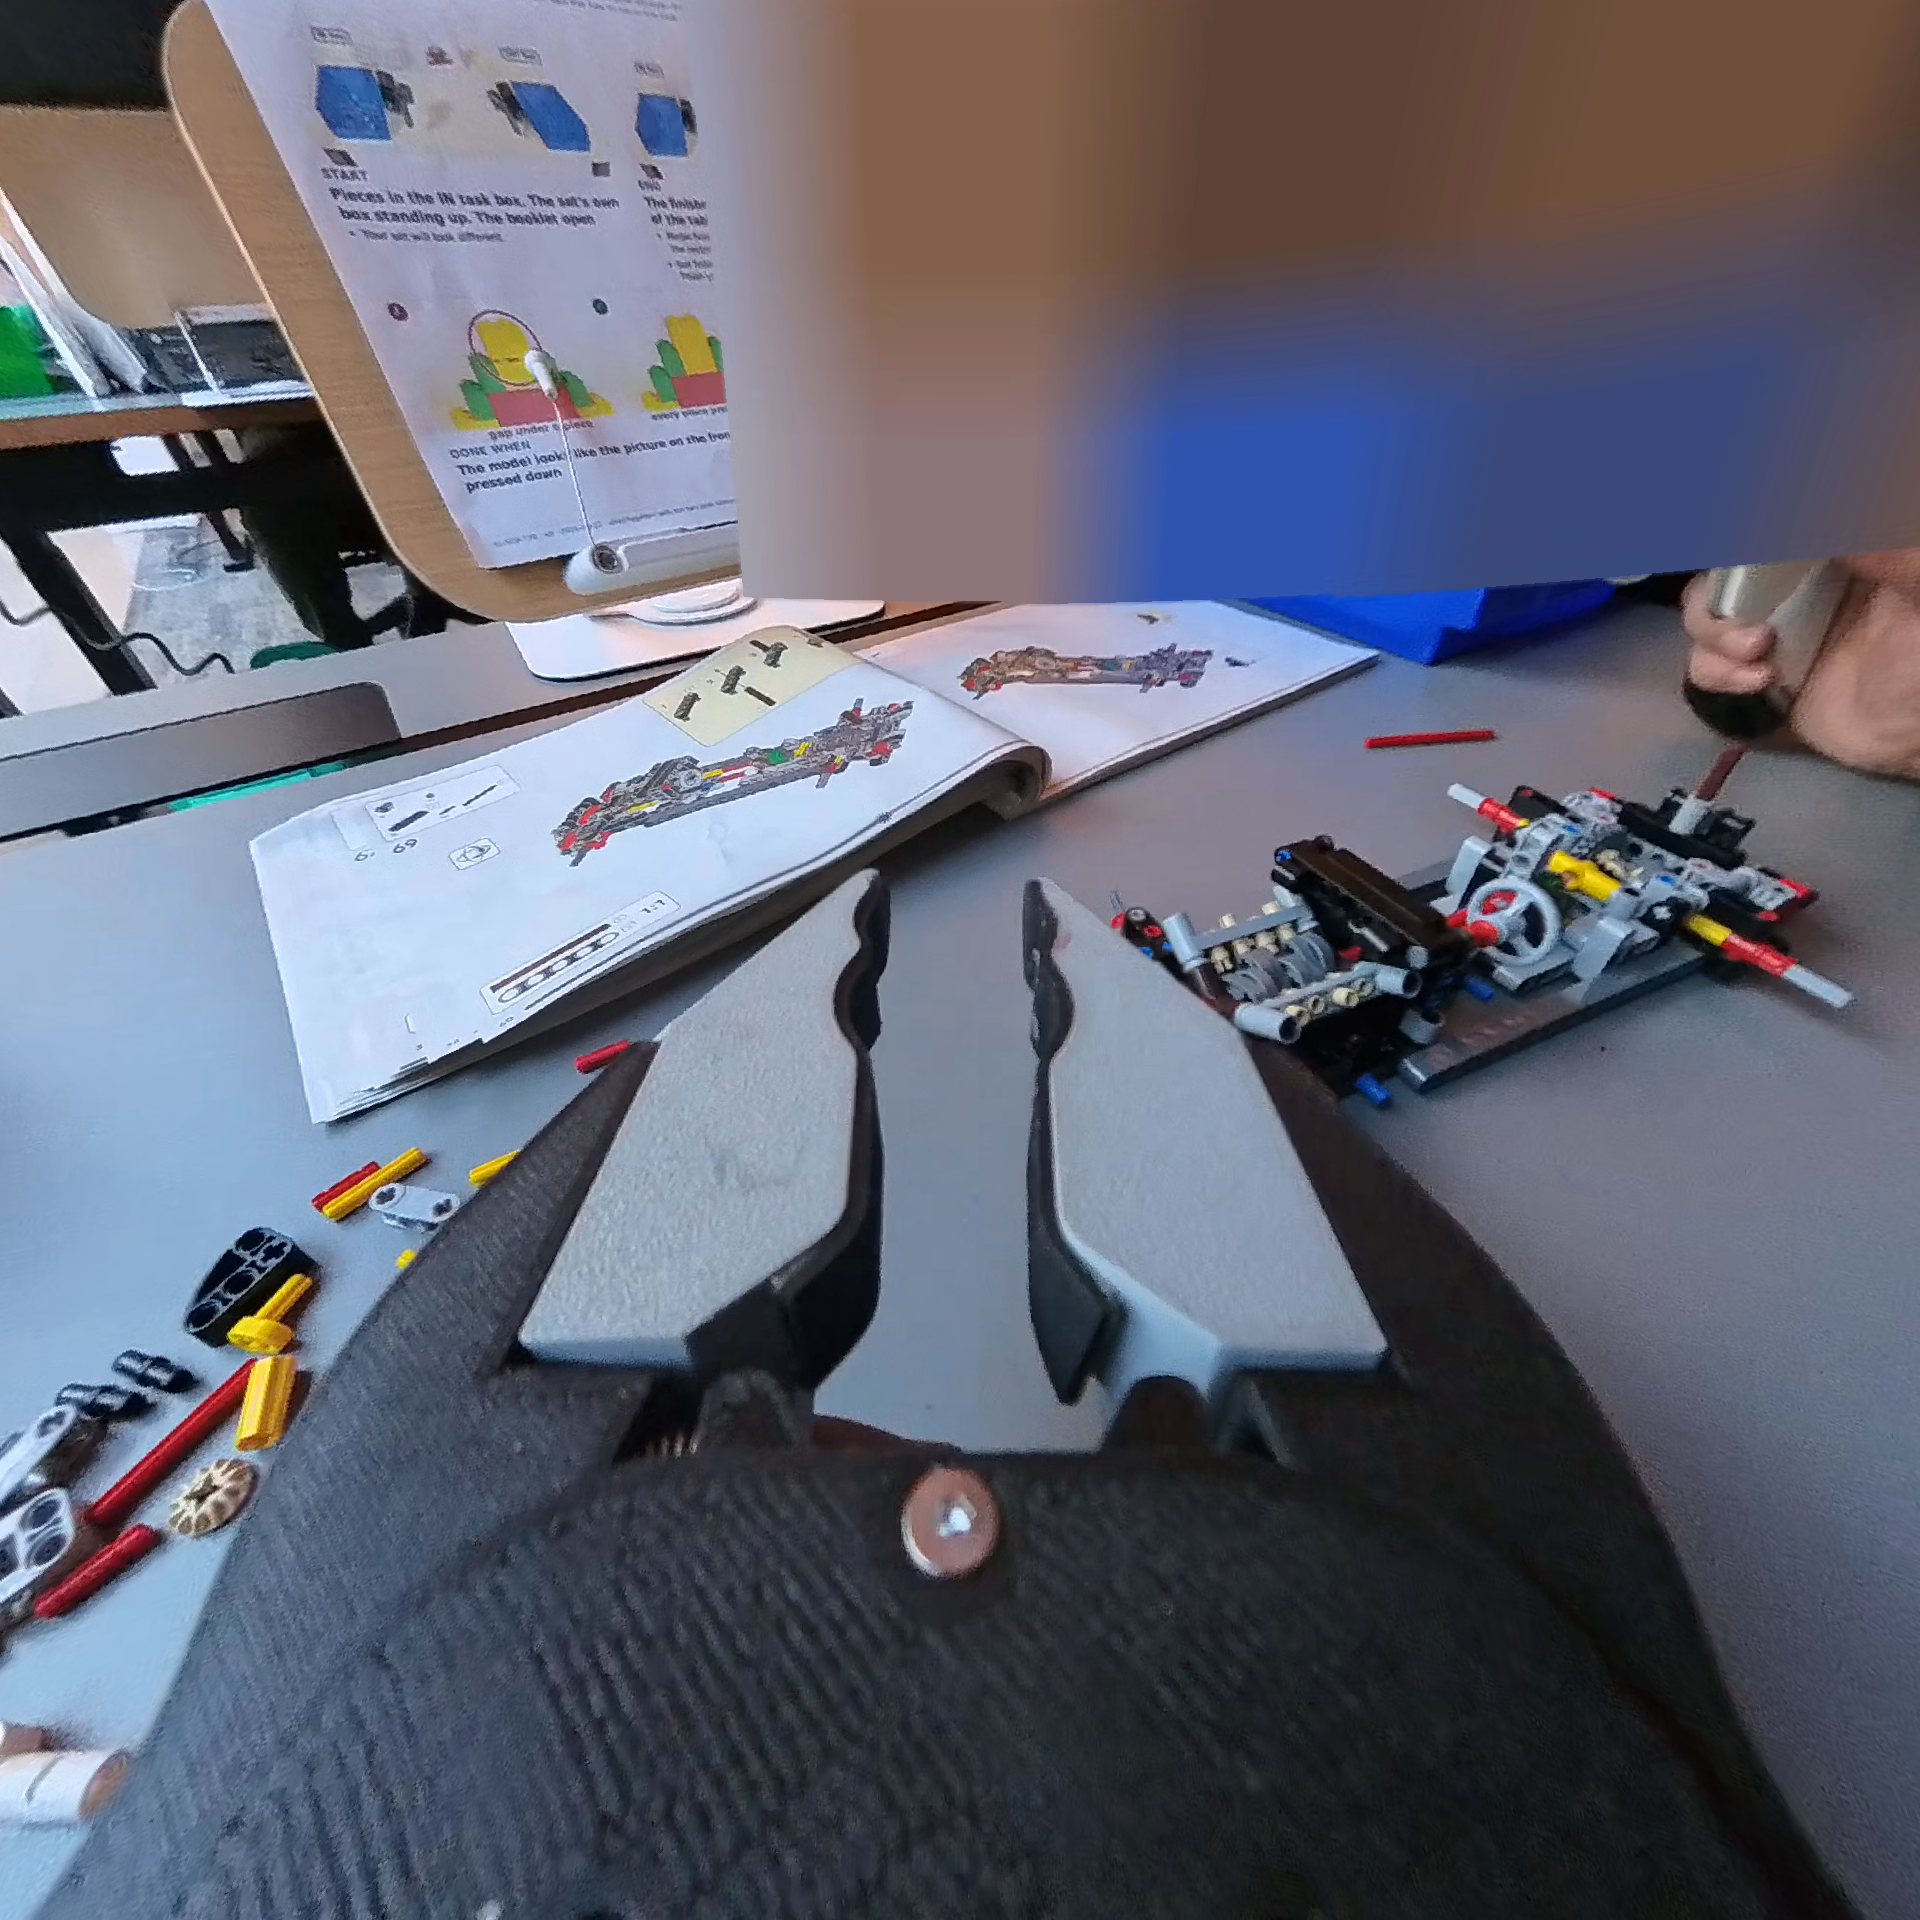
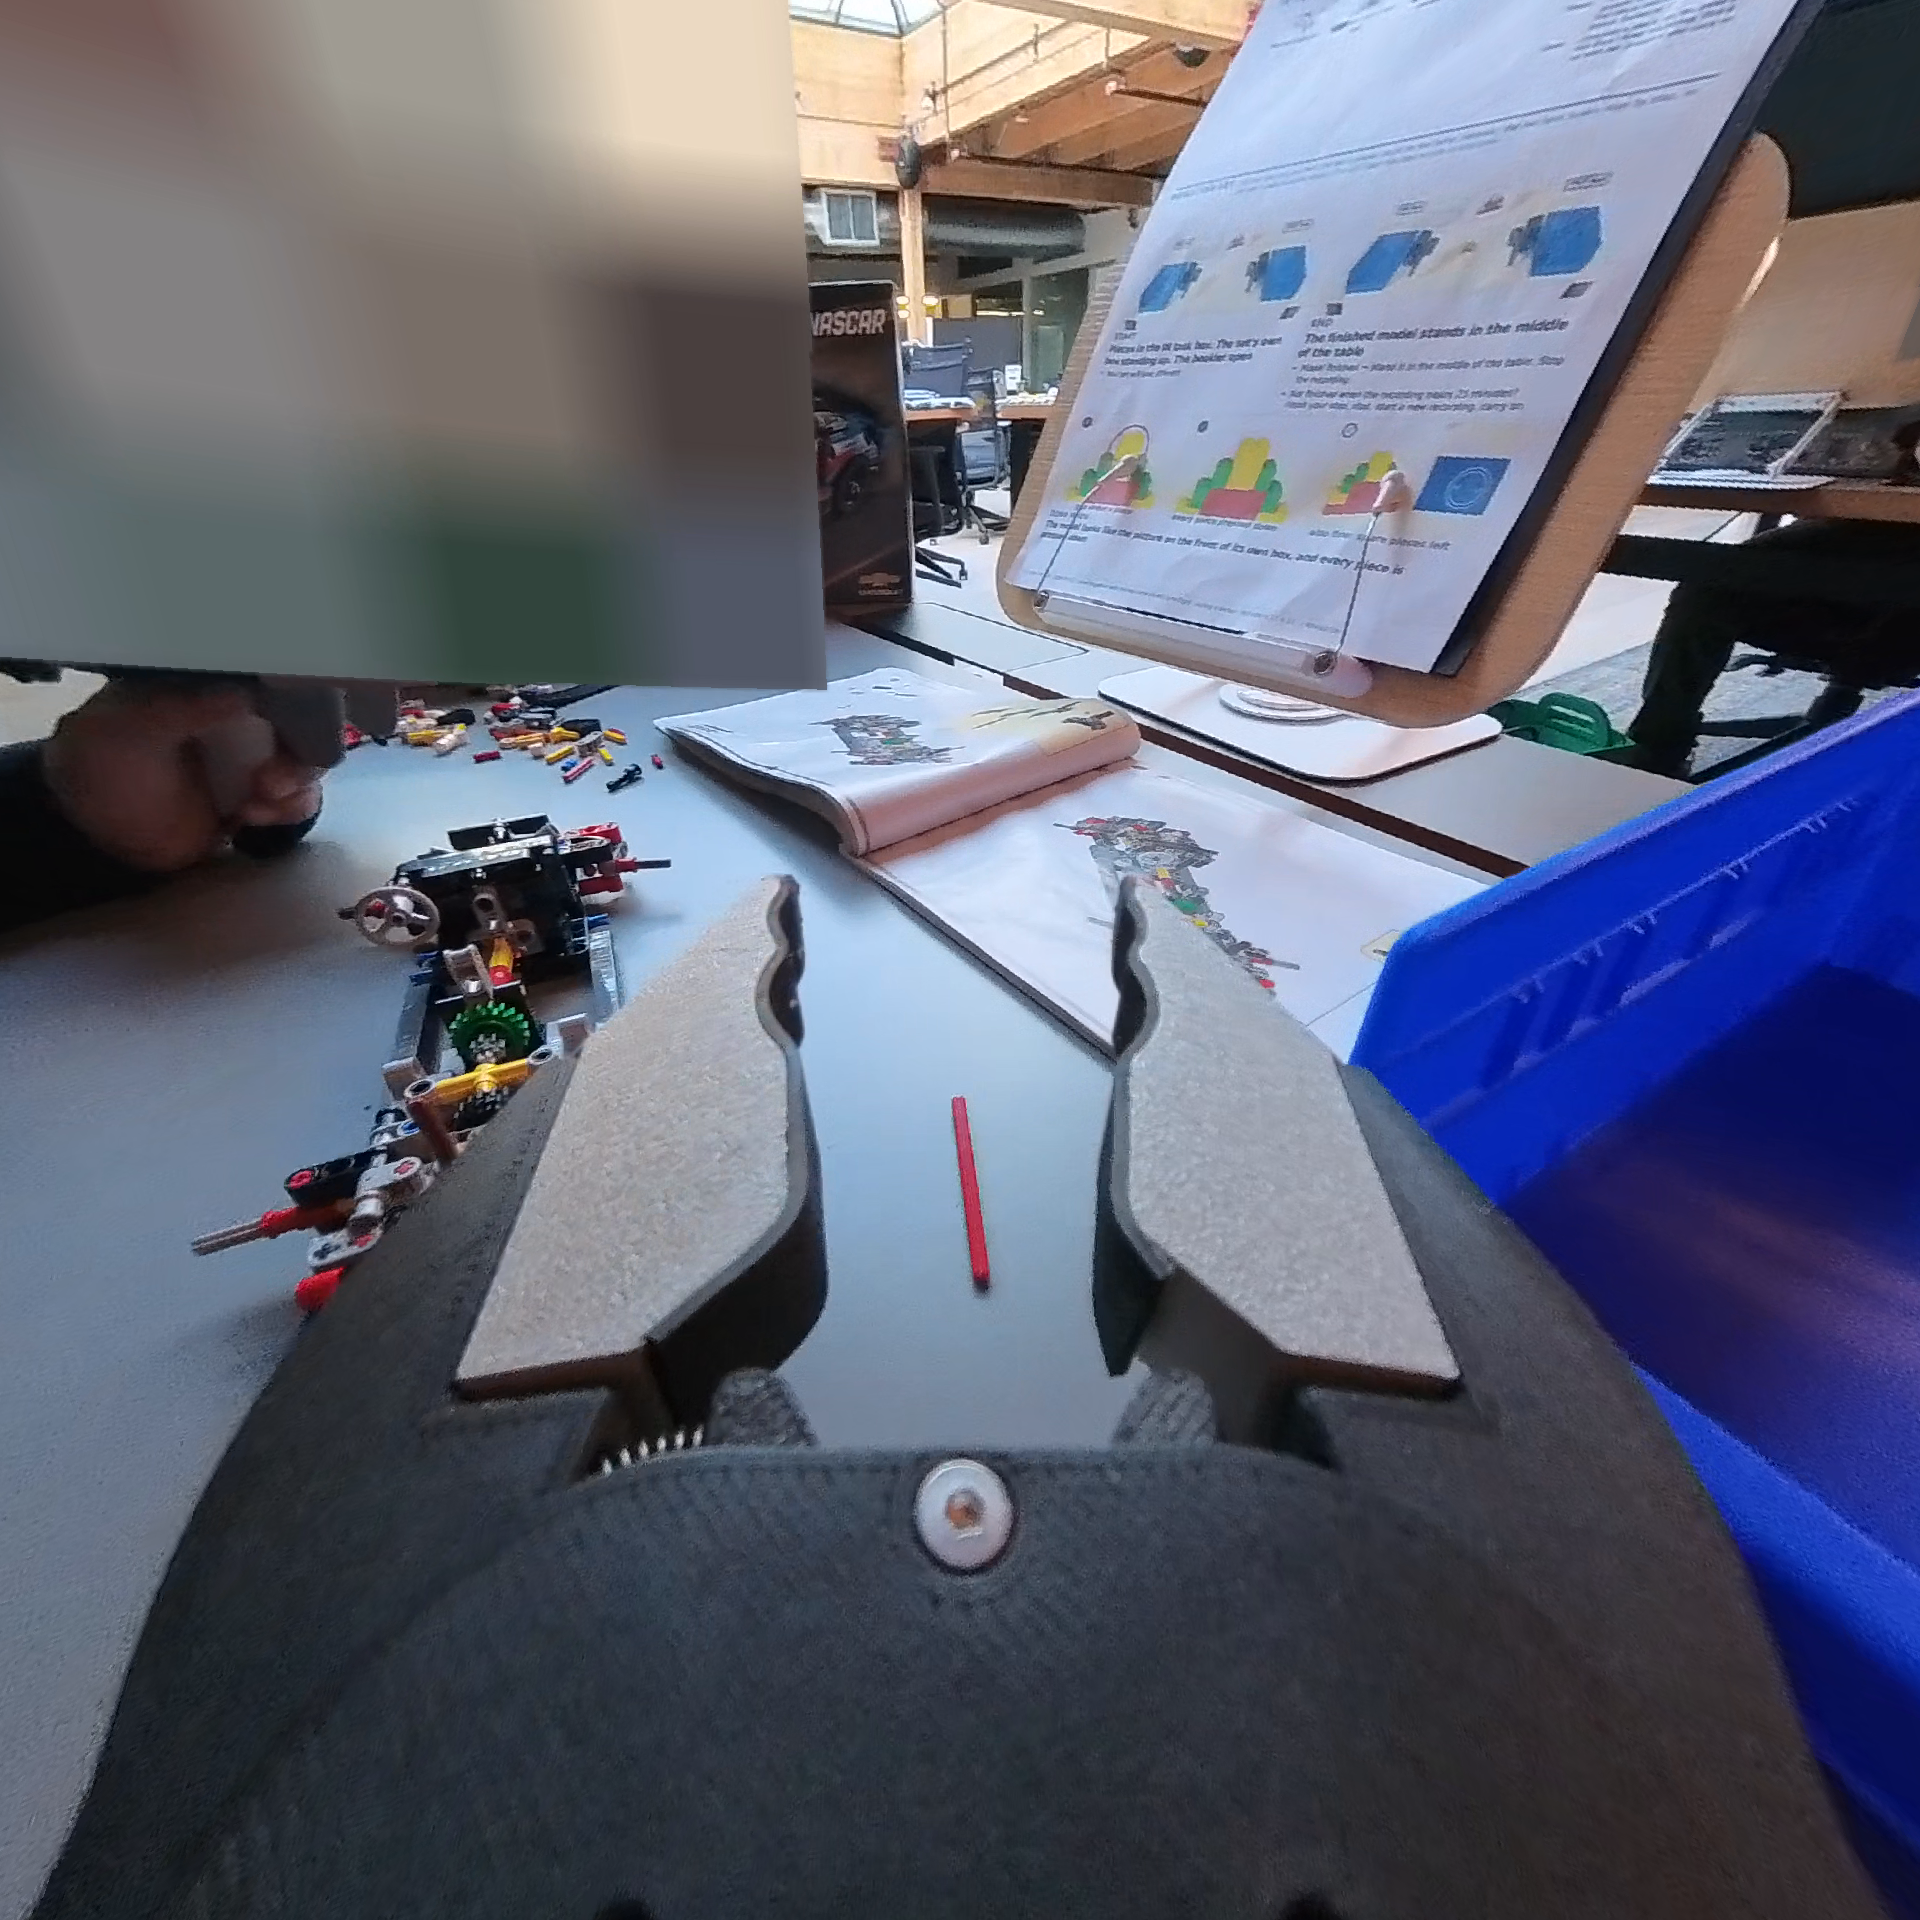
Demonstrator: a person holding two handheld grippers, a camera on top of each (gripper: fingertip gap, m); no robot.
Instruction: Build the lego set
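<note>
In the left wrist view my left gripper (image 1: pixel 956 914) hovers over the bare grey table (image 1: pixel 1558 1299), its fingers a little apart with nothing between them. A partly built brick vehicle chassis (image 1: pixel 1507 914) lies just to its right, and an open instruction booklet (image 1: pixel 727 810) lies ahead. In the right wrist view my right gripper (image 2: pixel 958 914) is open wide over a thin red axle (image 2: pixel 971 1195). The axle lies flat on the table between the fingers, touching neither pad. The chassis (image 2: pixel 488 935) is to the right gripper's left. The axle also shows in the left wrist view (image 1: pixel 1429 739).
A blue bin (image 2: pixel 1662 1091) stands close on the right gripper's right. Loose small parts (image 1: pixel 239 1351) lie beside the left gripper, also far left (image 2: pixel 520 738). A sheet on a wooden stand (image 2: pixel 1403 364) and a dark box (image 2: pixel 862 447) stand behind. A hand (image 1: pixel 1849 686) rests beyond the chassis. The gap from one gripper's tips to the other's is roughly 35 centimeters.
</note>
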